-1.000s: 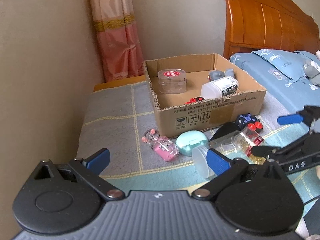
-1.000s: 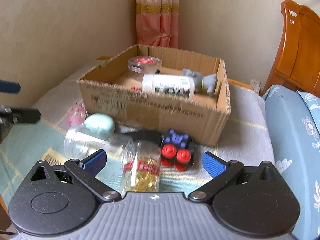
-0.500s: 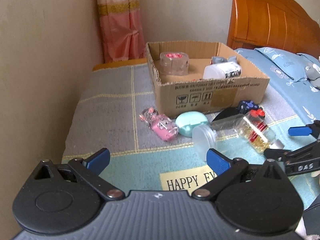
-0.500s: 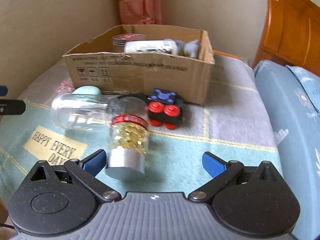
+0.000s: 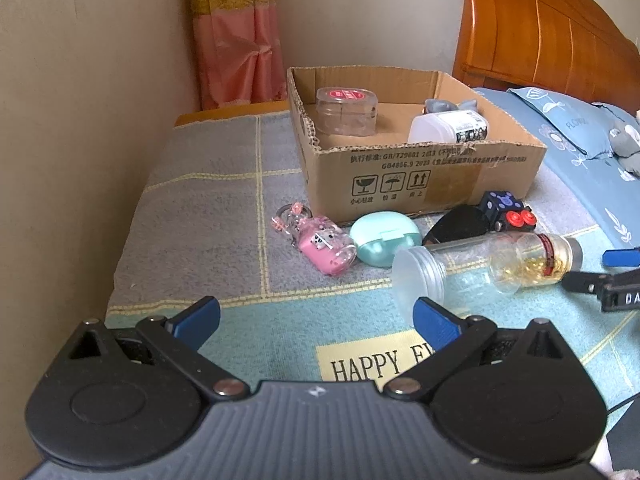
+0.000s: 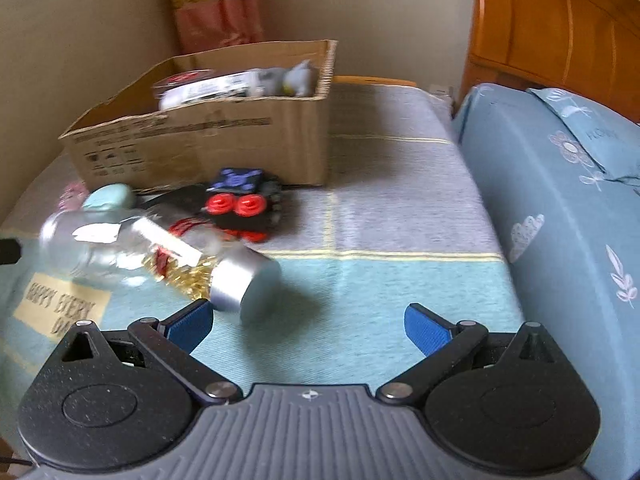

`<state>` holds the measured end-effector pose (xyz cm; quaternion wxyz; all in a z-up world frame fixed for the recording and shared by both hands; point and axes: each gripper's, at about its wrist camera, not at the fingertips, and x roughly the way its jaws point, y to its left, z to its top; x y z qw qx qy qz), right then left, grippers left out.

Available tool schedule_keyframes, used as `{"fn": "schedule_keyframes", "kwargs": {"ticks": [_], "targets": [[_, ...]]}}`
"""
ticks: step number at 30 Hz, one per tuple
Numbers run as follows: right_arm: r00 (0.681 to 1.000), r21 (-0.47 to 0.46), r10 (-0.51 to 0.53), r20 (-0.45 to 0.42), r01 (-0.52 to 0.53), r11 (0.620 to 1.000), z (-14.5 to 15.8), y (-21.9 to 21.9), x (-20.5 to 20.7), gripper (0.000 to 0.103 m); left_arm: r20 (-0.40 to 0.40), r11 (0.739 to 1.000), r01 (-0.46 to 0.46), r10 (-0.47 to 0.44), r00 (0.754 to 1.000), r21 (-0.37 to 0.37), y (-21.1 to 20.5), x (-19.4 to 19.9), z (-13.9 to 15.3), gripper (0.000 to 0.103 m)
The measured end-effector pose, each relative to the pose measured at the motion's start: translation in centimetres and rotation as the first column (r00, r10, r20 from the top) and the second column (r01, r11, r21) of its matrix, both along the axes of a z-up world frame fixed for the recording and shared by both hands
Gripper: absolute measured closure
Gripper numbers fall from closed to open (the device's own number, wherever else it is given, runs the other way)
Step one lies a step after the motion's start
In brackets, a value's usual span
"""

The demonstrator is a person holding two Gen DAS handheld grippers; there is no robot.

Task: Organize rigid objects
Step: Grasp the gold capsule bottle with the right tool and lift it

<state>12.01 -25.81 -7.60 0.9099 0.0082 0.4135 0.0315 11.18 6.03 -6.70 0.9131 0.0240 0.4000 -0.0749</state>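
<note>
Corrugated cardboard box, matt; clear glossy plastic bottle; brushed metal cap; woven cloth cover; glossy wood headboard.

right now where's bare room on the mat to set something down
Free: the grey mat between the wall and the cardboard box, and the stretch between the box and the blue bedding. Crowded: in front of the box, where the pink keychain, mint case, clear jar, capsule bottle and black toy cluster.

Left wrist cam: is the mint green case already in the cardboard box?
No, the mint green case lies on the cloth outside the cardboard box, against its front wall.
</note>
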Motion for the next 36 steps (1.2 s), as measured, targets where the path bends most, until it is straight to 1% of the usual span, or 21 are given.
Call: {"fn": "schedule_keyframes", "kwargs": {"ticks": [6,8,12,14,17,18,20,22,24,26,29,30,36], "targets": [[0.997,0.001,-0.071,-0.009,0.071,0.997,-0.1,-1.7,1.0,0.0,-0.011,1.0,-0.004,0.004,1.0,0.004,0.3,0.3,-0.6,0.001],[0.998,-0.001,-0.06,-0.011,0.059,0.998,0.0,-1.6,1.0,0.0,-0.015,1.0,-0.007,0.007,1.0,0.0,0.5,0.4,-0.7,0.001],[0.999,0.002,0.046,0.015,-0.046,0.999,0.6,-0.7,0.0,0.0,-0.022,1.0,-0.005,0.005,1.0,-0.002,0.8,0.5,-1.0,0.001],[0.992,-0.003,0.122,0.032,-0.122,0.992,0.8,0.0,-0.8,0.0,-0.027,1.0,0.002,-0.002,1.0,-0.001,0.9,0.5,-1.2,0.001],[0.965,-0.038,0.259,0.05,-0.257,0.966,1.2,1.2,-1.8,0.0,-0.036,1.0,0.021,-0.021,0.999,-0.002,0.7,0.4,-1.6,0.001],[0.952,-0.055,0.301,0.048,-0.299,0.953,1.2,1.7,-2.0,0.0,-0.043,1.0,0.029,-0.029,0.999,-0.006,0.7,0.5,-1.8,0.001],[0.935,-0.092,0.355,0.025,-0.351,0.932,0.7,2.4,-2.1,0.0,-0.058,0.999,0.044,-0.045,0.997,-0.012,0.5,0.5,-2.3,0.001],[0.926,-0.115,0.377,0.001,-0.375,0.92,0.0,2.7,-1.7,0.0,-0.076,0.998,0.056,-0.057,0.995,-0.01,0.3,0.5,-2.8,0.001],[0.926,-0.114,0.378,-0.029,-0.378,0.919,-0.9,2.8,-1.2,0.0,-0.092,0.998,0.07,-0.07,0.993,-0.007,0.1,0.5,-3.3,0.001],[0.923,-0.073,0.384,-0.028,-0.385,0.92,-1.2,2.5,-1.0,0.0,-0.116,0.996,0.084,-0.085,0.99,-0.014,0.1,0.6,-3.9,0.001],[0.916,-0.064,0.401,-0.011,-0.401,0.914,-1.3,2.3,-1.1,0.0,-0.072,0.995,0.103,-0.102,0.992,0.013,0.0,0.4,-4.2,0.001],[0.913,-0.063,0.407,-0.004,-0.407,0.911,-1.4,2.2,-1.2,0.0,-0.06,0.993,0.118,-0.117,0.991,0.009,0.1,0.5,-4.3,0.001],[0.905,-0.061,0.424,0.028,-0.422,0.905,-1.4,1.8,-1.6,0.0,-0.054,0.977,0.211,-0.21,0.976,0.012,0.6,2.2,-4.2,0.0]]}}
